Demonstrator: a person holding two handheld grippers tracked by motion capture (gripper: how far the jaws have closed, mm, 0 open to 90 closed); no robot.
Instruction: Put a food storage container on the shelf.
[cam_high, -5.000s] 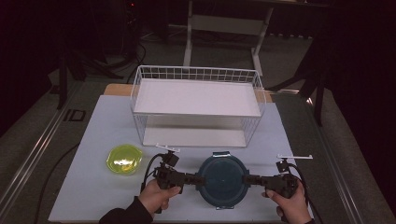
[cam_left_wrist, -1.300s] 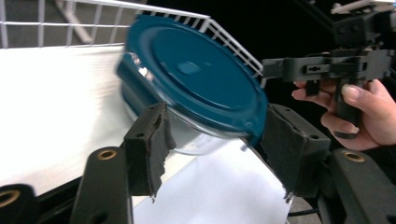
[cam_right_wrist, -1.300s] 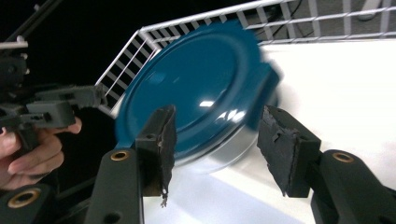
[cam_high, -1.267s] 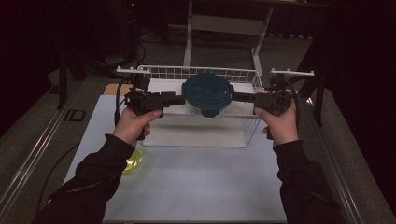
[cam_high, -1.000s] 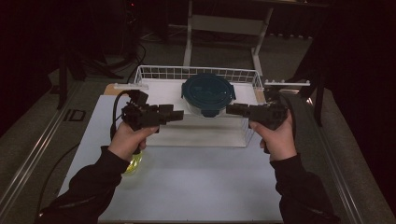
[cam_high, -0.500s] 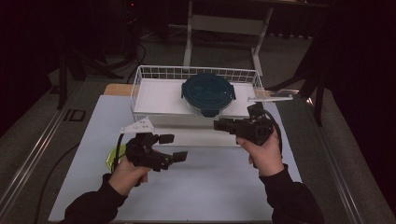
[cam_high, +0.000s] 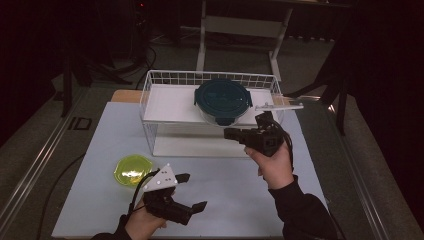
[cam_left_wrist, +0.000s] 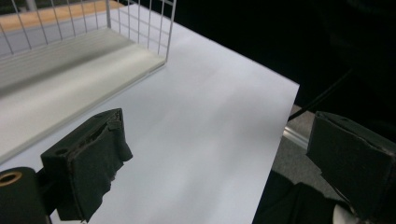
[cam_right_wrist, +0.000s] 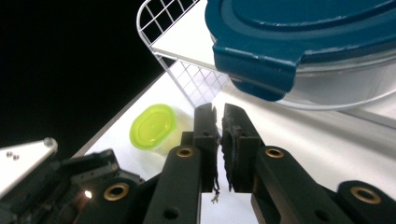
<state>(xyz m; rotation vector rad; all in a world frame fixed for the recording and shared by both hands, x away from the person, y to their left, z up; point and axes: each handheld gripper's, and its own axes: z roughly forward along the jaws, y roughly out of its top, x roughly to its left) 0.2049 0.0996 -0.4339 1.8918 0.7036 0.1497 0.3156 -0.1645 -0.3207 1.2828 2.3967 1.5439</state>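
Right gripper (cam_high: 235, 133) has its jaws pressed together on nothing, just below our round dark-teal-lidded clear container (cam_high: 223, 100). Left gripper (cam_high: 191, 192) is wide apart, empty, low over the white mat (cam_high: 240, 190). Container sits flat, lid up, on the white wire rack's (cam_high: 150, 92) top shelf. Round body, so no long axis; latch tab faces us. Placement looks done. Small yellow-green lidded tub (cam_high: 132, 170) sits on the mat, maybe next.
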